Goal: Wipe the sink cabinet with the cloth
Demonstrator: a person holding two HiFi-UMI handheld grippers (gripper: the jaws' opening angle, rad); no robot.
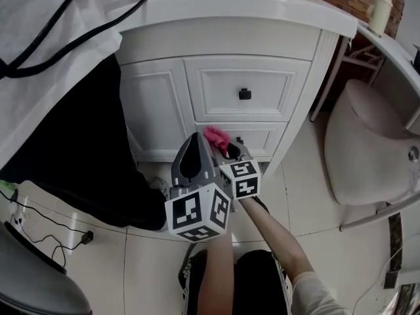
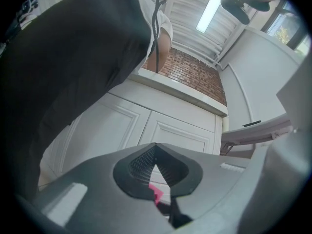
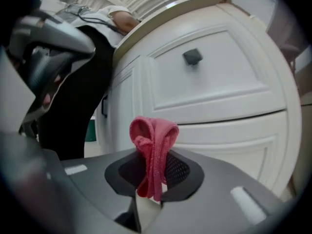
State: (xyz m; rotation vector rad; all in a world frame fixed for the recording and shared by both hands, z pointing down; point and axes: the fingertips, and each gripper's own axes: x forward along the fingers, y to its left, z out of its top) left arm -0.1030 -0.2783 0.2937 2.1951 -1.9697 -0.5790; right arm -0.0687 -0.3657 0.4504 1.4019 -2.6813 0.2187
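Note:
The white sink cabinet (image 1: 164,104) fills the middle of the head view, with a black knob (image 1: 245,94) on its upper drawer. My right gripper (image 1: 224,147) is shut on a folded pink cloth (image 1: 216,136), held just in front of the lower drawer (image 1: 262,140). In the right gripper view the cloth (image 3: 153,145) sticks up from between the pads, and the cabinet (image 3: 219,82) is close ahead. My left gripper (image 1: 197,138) sits right beside it on the left, shut and empty. Its tips (image 2: 155,149) meet, pointing at the cabinet doors (image 2: 165,130).
A person in dark trousers (image 1: 72,136) and a white shirt stands close at the cabinet's left, with a black cable (image 1: 72,41) hanging. A toilet (image 1: 367,143) is to the right, and a cup (image 1: 379,12) stands on a ledge. Tiled floor (image 1: 308,195) lies below.

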